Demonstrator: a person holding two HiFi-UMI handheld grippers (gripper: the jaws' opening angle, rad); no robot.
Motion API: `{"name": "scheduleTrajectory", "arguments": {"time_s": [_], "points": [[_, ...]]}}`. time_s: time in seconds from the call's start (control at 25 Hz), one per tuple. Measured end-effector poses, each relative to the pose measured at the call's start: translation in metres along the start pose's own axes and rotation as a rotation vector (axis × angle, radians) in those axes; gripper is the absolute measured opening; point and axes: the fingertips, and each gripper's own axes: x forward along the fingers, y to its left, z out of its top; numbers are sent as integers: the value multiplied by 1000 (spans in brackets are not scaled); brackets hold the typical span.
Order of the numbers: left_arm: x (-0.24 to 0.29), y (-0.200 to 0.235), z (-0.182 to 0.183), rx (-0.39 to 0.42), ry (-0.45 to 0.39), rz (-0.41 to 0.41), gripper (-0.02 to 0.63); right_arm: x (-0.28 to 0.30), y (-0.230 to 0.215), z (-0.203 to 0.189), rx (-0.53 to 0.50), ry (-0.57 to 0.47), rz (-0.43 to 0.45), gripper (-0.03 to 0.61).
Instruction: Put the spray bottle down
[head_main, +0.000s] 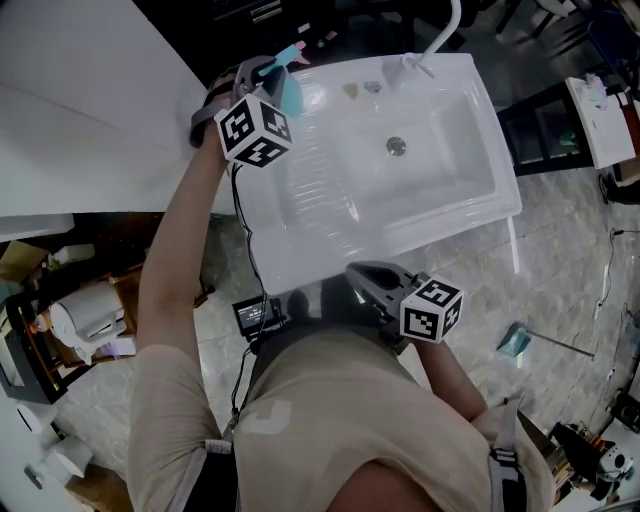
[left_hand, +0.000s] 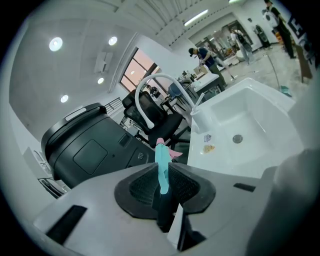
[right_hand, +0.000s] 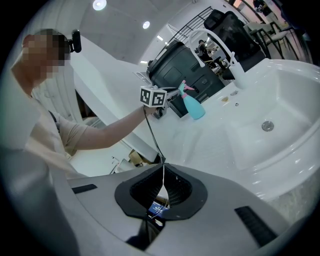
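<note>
White sink unit (head_main: 470, 190), one basin w/ one drain (head_main: 396, 146) and a ribbed drainboard (head_main: 320, 190) on its 9 o'clock side. One white curved faucet (head_main: 440, 35) at the basin's 12 o'clock, w/ 2 small bits (head_main: 361, 89) lying just beside its base.

Behind the unit's back corner, seen from the left gripper view, stands a big black appliance (left_hand: 90, 150), w/ a black office chair (left_hand: 155, 115) next to it. Both are close behind the bottle. People are far off at 1 o'clock, too small to tell more.

On the tiled floor (head_main: 560, 260), at 4 o'clock of the sink, lies one teal long-handled tool (head_main: 515, 340). There is a small lit screen (head_main: 258, 313) at the person's waist, w/ a dark cable (head_main: 240, 220) running up to the left arm.

There are 2 grippers, each w/ one marker cube, and 1 spray bottle.

Spray bottle (head_main: 291, 92): teal translucent body, teal head, pink nozzle tip. It sits upright at the drainboard's far corner, approx 11 o'clock of the basin. Can't tell if its base rests on the white surface or hangs just above it.

Left gripper (head_main: 272, 72): jaws nearly together, pinching the bottle's thin teal trigger part between the pads.

Right gripper (head_main: 358, 272): at 6 o'clock by the sink's near edge, well apart from the bottle. Its jaws are pressed together w/ nothing between them.
</note>
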Motion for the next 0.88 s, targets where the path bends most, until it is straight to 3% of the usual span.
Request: {"name": "scheduleTrajectory", "arguments": {"time_s": [0.28,0.4,0.64,0.88], "points": [[-5,-3,1,-52,-12,-10,69,-1,-2,5,11,-13,18,21],[-6,-2,1,-71,-14,-5,100,2,1,20,-16,-37,34,21],[-10,1,2,-93,-12,7,118,35,-4,91,-205,-135,18,21],[-15,2,6,-141,-14,8,129,88,-31,161,-279,-201,-59,21]]}}
